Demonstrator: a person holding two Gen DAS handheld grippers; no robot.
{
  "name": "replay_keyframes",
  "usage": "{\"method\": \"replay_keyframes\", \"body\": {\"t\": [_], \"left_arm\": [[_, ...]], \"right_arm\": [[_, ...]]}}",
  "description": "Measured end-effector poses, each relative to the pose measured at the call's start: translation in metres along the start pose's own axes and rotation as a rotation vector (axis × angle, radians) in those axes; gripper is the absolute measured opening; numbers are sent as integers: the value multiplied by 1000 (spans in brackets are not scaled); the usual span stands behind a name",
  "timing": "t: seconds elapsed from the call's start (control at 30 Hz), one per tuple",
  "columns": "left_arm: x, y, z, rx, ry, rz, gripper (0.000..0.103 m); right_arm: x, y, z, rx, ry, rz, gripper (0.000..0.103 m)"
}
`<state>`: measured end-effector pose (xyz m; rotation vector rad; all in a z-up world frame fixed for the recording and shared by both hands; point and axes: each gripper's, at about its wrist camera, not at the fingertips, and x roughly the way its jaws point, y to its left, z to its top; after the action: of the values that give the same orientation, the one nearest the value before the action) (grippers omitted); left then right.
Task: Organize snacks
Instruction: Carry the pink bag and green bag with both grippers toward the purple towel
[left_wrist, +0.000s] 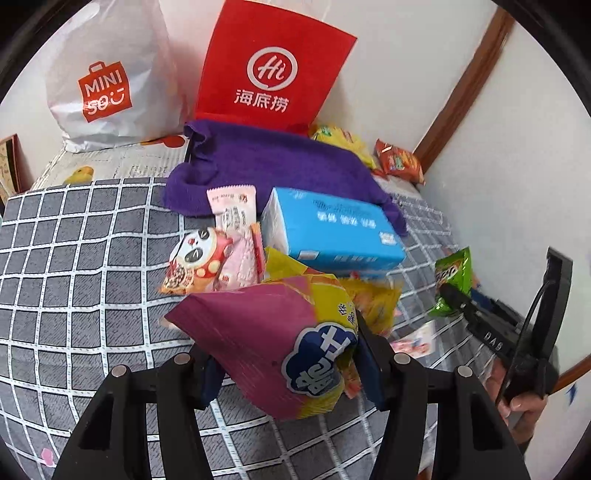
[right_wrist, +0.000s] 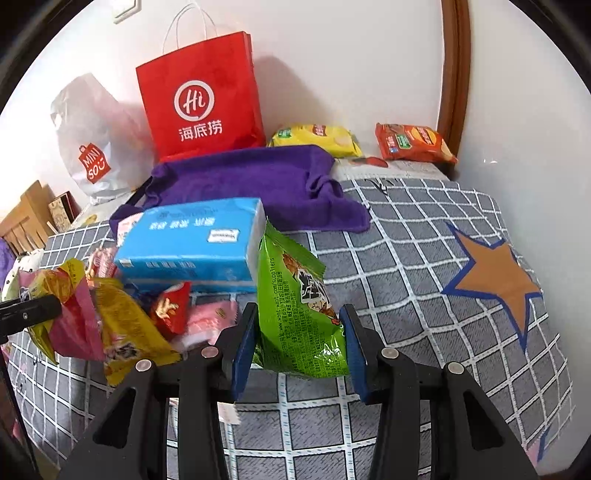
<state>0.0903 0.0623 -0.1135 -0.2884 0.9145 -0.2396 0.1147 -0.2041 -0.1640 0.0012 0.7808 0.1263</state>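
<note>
- The bed (right_wrist: 424, 236), under a grey checked cover with an orange star patch, carries everything; its far edge runs along the white wall.
- A red bag (right_wrist: 201, 99) stands upright at the far edge against the wall, with a white bag (left_wrist: 107, 85) beside it toward the far left corner.
- A purple cloth (right_wrist: 255, 181) lies spread just in front of the red bag.
- A blue box (left_wrist: 332, 225) rests mid-bed, touching the cloth's near edge and lying on part of the snack heap.
- Two chip packs, yellow (right_wrist: 317, 138) and orange (right_wrist: 412, 142), already lie side by side at the far right corner, so that looks like the sorting spot.
- The loose heap (left_wrist: 218, 254) of small packets sits beside the blue box, toward the near left.
- The left tool (left_wrist: 284, 362) is narrowed onto a purple-and-yellow pack (left_wrist: 280, 339), which hangs clear of the cover.
- The right tool (right_wrist: 299, 339) is narrowed onto a green pack (right_wrist: 299, 310), held upright just in front of the blue box.
- Step in hand, as I judge it: both packs are gripped and lifted off the heap, ready for carrying.
- Next move likely calls for carrying each pack over the box and cloth without snagging, then setting them down near the chip packs, or perhaps in a bag.
</note>
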Motion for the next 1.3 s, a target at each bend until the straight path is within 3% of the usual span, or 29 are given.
{"method": "replay_keyframes", "body": {"t": [0.47,0.63,1.2,1.3], "left_arm": [[-13,-21,49,46,-46,-4,57],[-10,-25,73,50,-52,2,57],[27,-33,181,93,-113,134,57],[40,-33,197,103,-114,145,57]], "right_arm": [[-15,23,52,-16,-27,74,44],[-13,32,79,-52,-60,60,44],[49,44,188,-51,-65,115,44],[55,45,206,-60,-92,90,44]]}}
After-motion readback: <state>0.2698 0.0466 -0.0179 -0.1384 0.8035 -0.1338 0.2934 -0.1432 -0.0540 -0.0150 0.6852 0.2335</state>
